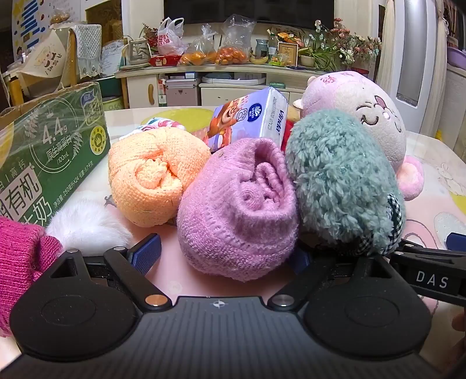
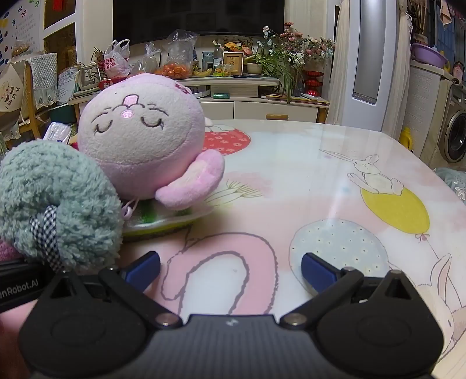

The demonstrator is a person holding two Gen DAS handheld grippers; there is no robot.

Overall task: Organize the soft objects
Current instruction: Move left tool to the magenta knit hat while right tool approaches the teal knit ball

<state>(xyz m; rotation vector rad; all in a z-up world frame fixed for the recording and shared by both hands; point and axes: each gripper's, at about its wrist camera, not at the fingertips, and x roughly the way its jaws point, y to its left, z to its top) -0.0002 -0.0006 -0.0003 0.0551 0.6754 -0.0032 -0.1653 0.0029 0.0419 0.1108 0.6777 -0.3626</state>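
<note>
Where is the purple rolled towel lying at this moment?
In the left wrist view the purple rolled towel lies centre, between the open left gripper jaws, orange rolled towel at its left, teal fluffy toy touching its right.

- Left gripper [image 1: 224, 256]: jaws spread wide, blue fingertip pads [image 1: 147, 252] far apart, pitched down toward the table, nothing clamped.
- Right gripper [image 2: 231, 269]: jaws equally wide, blue pads [image 2: 316, 271] clear of everything, pitched down, empty.
- Right gripper's black body shows at the left view's right edge.

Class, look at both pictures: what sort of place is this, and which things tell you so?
Most likely a family living room: a dark television above a cluttered cabinet, a washing machine, and a table under a cartoon rabbit cover.
</note>
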